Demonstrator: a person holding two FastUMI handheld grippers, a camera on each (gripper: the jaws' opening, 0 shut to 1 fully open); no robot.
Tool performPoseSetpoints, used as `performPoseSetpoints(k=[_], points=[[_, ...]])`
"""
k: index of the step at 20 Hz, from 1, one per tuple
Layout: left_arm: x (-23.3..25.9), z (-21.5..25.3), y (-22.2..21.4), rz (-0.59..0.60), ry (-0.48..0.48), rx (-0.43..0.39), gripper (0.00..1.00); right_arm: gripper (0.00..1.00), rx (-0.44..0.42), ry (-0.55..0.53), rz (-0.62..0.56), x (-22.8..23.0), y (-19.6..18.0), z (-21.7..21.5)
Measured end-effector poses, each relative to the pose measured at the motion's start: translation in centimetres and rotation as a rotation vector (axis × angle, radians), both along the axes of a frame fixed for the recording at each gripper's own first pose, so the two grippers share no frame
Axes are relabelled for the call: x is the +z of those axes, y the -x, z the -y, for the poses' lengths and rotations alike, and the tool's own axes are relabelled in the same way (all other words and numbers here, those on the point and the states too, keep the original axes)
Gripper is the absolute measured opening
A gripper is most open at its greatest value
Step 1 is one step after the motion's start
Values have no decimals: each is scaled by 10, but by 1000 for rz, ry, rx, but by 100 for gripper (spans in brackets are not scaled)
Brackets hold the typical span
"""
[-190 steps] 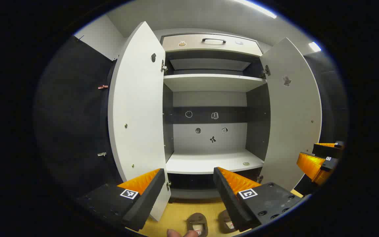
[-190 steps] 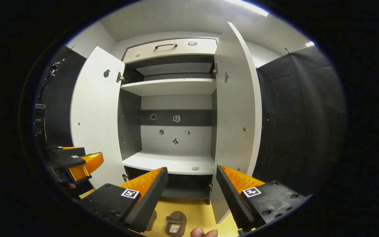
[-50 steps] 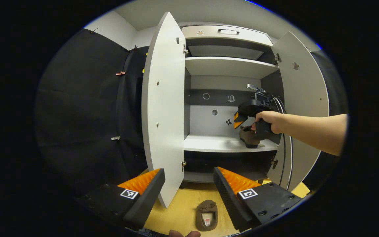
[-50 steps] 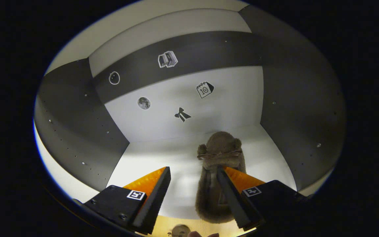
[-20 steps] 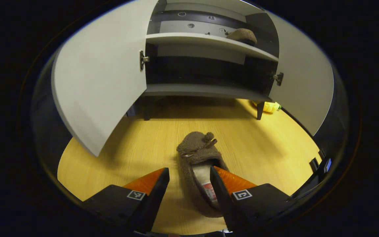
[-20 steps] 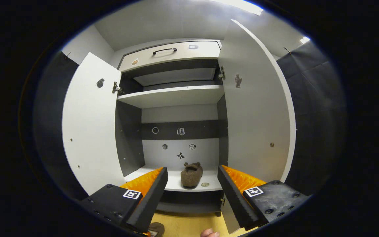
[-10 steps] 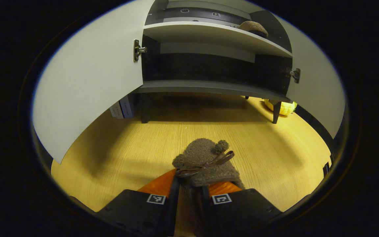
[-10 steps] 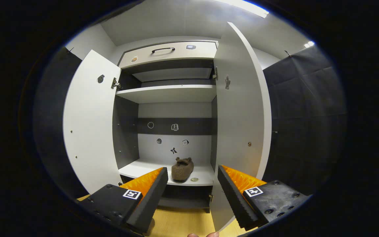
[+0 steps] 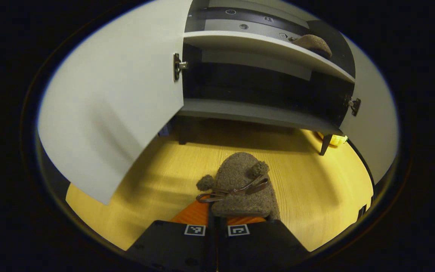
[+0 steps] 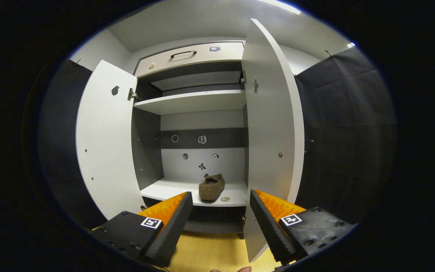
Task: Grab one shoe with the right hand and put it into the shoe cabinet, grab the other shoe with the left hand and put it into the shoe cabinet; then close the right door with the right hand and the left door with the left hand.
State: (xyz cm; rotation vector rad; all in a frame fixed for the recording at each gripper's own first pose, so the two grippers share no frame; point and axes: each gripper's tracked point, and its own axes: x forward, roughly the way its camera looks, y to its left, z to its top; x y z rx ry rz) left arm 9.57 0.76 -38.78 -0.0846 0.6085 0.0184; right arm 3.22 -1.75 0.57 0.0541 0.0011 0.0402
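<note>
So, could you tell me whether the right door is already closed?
No, in the right gripper view the right door stands wide open beside the shelf holding one shoe.

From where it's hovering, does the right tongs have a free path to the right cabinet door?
Probably yes: the right tongs hang open in front of the white right cabinet door, which stands wide open with nothing between them.

Held shoe's (image 9: 240, 189) heel hidden between tool fingers (image 9: 195, 213).

Left hand-held gripper (image 9: 217, 222) black-bodied with square tags, right hand-held gripper (image 10: 220, 215) black-bodied, screws, ridged fingers
</note>
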Motion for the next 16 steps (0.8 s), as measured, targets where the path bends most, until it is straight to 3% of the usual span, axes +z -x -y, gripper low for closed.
performPoseSetpoints(k=[6,11,16], points=[[99,-5,-1,24,-39,61,7,98,-1,-42,-17,-5,3,9],[191,7,-27,67,-4,42,7,98,1,-121,-44,-15,5,22],[273,16,-79,122,-52,-1,7,97,-6,-71,-16,-17,9,38]])
